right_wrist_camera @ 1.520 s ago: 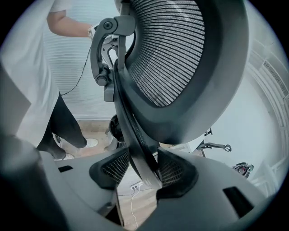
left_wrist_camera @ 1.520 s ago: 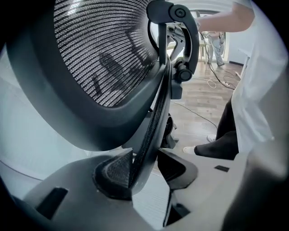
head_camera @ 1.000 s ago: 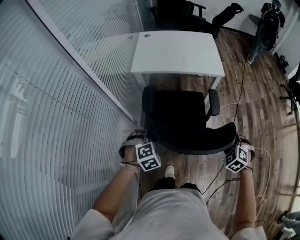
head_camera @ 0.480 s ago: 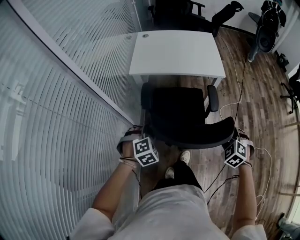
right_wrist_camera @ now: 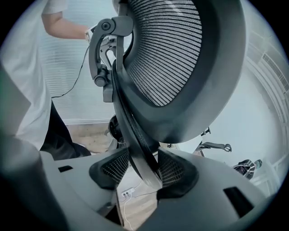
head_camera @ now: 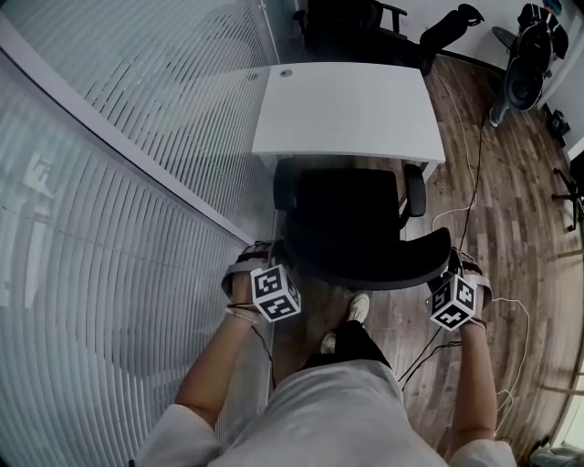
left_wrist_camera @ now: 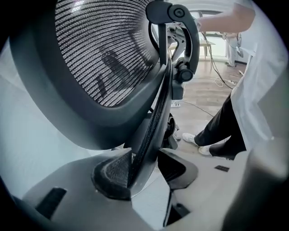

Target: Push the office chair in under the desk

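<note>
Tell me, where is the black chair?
In the head view the black chair sits in the middle, at the near edge of the white desk, with the striped glass wall on its left.

A slatted blind wall (head_camera: 109, 210) fills the left. Right of it lies wood-plank floor (head_camera: 511, 210), crossed by a cable (head_camera: 474, 173). Farthest from that wall stands dark gear (head_camera: 525, 68), possibly an exercise bike; a spare black chair (head_camera: 342, 27) sits nearer.

The office chair (head_camera: 351, 219) stands just before the desk (head_camera: 347, 105), blinds (head_camera: 137, 182) at its left.
</note>
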Demonstrator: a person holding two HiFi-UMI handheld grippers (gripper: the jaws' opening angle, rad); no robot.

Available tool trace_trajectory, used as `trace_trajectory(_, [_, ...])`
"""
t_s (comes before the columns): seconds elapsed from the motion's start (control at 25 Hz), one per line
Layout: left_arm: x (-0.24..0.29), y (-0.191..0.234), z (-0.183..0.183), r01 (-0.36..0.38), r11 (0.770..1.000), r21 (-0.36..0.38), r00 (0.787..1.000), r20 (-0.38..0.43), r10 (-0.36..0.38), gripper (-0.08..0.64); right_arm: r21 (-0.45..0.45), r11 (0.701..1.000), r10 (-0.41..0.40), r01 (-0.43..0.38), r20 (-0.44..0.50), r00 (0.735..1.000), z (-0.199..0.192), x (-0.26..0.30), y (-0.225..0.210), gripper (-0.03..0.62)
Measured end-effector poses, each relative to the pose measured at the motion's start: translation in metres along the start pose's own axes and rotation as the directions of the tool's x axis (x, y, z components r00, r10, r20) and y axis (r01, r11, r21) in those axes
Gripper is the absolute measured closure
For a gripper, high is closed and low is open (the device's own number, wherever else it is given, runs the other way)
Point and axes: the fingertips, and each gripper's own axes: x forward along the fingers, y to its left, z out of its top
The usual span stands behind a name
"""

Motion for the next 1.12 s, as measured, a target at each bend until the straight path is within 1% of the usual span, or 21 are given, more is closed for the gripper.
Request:
trace_trajectory(0.2, [0.023, 0.006, -0.007, -0.008, 1.000, -0.009, 1.000, -0.001, 0.007, 0.371, -0.004, 1.000, -0.004, 0.004, -0.012, 1.000, -0.003, 0.024, -0.002, 0.380])
trace_trajectory(0.36, [0.023, 0.037, 0.002, -0.008, 1.000, -0.006, 1.000, 0.001, 0.008, 0.371, -0.004, 1.000, -0.010, 0.010, -0.009, 1.000, 0.007, 0.028, -0.031, 0.380])
trace_trajectory(0.56, [0.047, 0.062, -0.002, -0.005, 1.000, -0.013, 1.000, -0.003, 0.005, 0.371, -0.003, 1.000, -0.005, 0.005, -0.017, 1.000, 0.013, 0.055, -0.051, 0.380])
trace_trajectory(0.76, [0.052, 0.094, 0.003, 0.008, 1.000, -0.015, 1.000, -0.018, -0.008, 0.371, -0.009, 1.000, 0.001, -0.001, -0.014, 1.000, 0.026, 0.065, -0.082, 0.380])
trace_trajectory(1.12, [0.073, 0.130, 0.000, 0.014, 0.999, -0.031, 0.999, -0.041, -0.015, 0.371, -0.013, 1.000, 0.011, -0.011, 0.000, 1.000, 0.038, 0.091, -0.113, 0.380])
